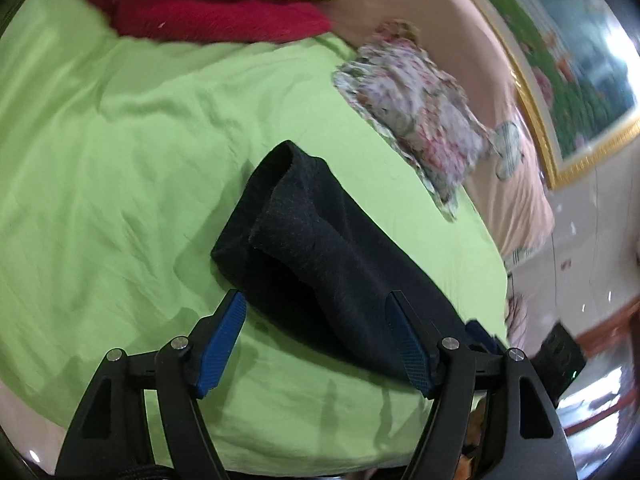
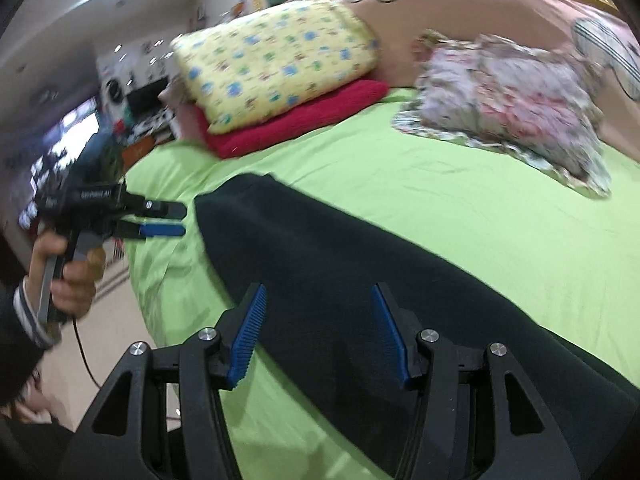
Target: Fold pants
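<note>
Nearest, left gripper (image 1: 316,344) and right gripper (image 2: 318,332) with ribbed blue pads spread, clamping nothing, above dark knit pants (image 1: 320,248) on wrinkled lime sheet (image 1: 120,160) — beyond, floral cushion (image 1: 416,120), red towel (image 1: 216,20), yellow pillow (image 2: 276,64).

This is a bedroom in a home. A big bed (image 2: 400,200) has a bright green sheet (image 1: 120,160) on it. A yellow pillow (image 2: 276,64) with little blue shapes sits on a folded red blanket (image 2: 304,120). A flowery pillow (image 2: 508,104) lies near it. A big flower picture in a gold frame (image 1: 560,80) hangs on the wall behind the bed.
</note>
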{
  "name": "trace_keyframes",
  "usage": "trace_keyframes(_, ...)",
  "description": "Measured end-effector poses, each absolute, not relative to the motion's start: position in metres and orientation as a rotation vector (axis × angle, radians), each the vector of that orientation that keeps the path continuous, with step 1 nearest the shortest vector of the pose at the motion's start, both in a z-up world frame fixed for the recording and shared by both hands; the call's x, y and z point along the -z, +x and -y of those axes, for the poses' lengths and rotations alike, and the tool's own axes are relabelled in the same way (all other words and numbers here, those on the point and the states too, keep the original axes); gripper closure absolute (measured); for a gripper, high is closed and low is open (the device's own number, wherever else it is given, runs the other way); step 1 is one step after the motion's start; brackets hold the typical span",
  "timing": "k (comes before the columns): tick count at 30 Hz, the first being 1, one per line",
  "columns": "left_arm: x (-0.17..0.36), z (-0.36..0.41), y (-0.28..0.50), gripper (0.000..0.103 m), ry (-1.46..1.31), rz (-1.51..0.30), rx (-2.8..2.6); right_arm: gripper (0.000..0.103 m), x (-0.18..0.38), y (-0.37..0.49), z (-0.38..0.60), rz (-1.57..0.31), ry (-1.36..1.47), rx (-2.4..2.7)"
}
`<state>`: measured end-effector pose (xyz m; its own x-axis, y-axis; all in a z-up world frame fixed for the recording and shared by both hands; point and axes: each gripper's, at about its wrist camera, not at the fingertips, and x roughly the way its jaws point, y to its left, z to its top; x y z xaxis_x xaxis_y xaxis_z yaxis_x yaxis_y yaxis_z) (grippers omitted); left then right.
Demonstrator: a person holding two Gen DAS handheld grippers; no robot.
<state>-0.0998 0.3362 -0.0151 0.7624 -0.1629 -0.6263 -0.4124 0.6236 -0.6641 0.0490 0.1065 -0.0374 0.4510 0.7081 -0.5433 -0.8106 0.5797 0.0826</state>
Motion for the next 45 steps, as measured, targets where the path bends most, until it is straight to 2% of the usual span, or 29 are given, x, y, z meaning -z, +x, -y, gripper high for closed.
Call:
trace_keyframes(9, 0.022, -0.334, -0.084, 0.03, -0.948, -0.75, -0.264, 0.047, 0.024, 0.079, -0.078, -0.605, -0.058, -0.869)
trace_keyframes(18, 0.03, -0.348, -0.068, 0.03, -0.958, -0.775, -0.317, 0.047, 0.024, 0.171, -0.074, -0.808, 0.145, -0.784)
trace_keyframes(21, 0.038, -0.349, -0.064, 0.031, -0.96, -0.788, -0.315, 0.047, 0.031, 0.196, -0.089, -0.879, 0.123, -0.777)
trace_keyframes(23, 0.044, -0.347, -0.063, 0.033, -0.94, -0.794, -0.32, 0.051, 0.041, 0.207, -0.103, -0.919, 0.069, -0.778)
trace_keyframes(29, 0.048, -0.335, -0.061, 0.046, -0.811, -0.79, -0.331, 0.057, 0.066, 0.203, -0.129, -0.983, -0.102, -0.794)
trace_keyframes(36, 0.05, -0.334, -0.054, 0.051, -0.801, -0.769, -0.326, 0.059, 0.075, 0.171, -0.14, -0.941, -0.328, -0.856)
trace_keyframes(38, 0.05, -0.332, -0.051, 0.055, -0.791, -0.763, -0.332, 0.068, 0.076, 0.176, -0.143, -0.952, -0.331, -0.868)
trace_keyframes(39, 0.051, -0.331, -0.047, 0.062, -0.782, -0.762, -0.334, 0.071, 0.076, 0.178, -0.145, -0.955, -0.328, -0.878)
trace_keyframes(40, 0.051, -0.33, -0.046, 0.066, -0.779, -0.759, -0.333, 0.08, 0.076, 0.18, -0.147, -0.958, -0.327, -0.885)
trace_keyframes(41, 0.051, -0.33, -0.045, 0.077, -0.784, -0.752, -0.318, 0.085, 0.075, 0.18, -0.149, -0.955, -0.338, -0.885)
trace_keyframes(42, 0.052, -0.33, -0.045, 0.082, -0.8, -0.745, -0.292, 0.087, 0.072, 0.178, -0.151, -0.929, -0.369, -0.872)
trace_keyframes(45, 0.043, -0.331, -0.052, 0.084, -0.81, -0.695, -0.253, 0.093, 0.052, 0.179, -0.149, -0.854, -0.366, -0.83)
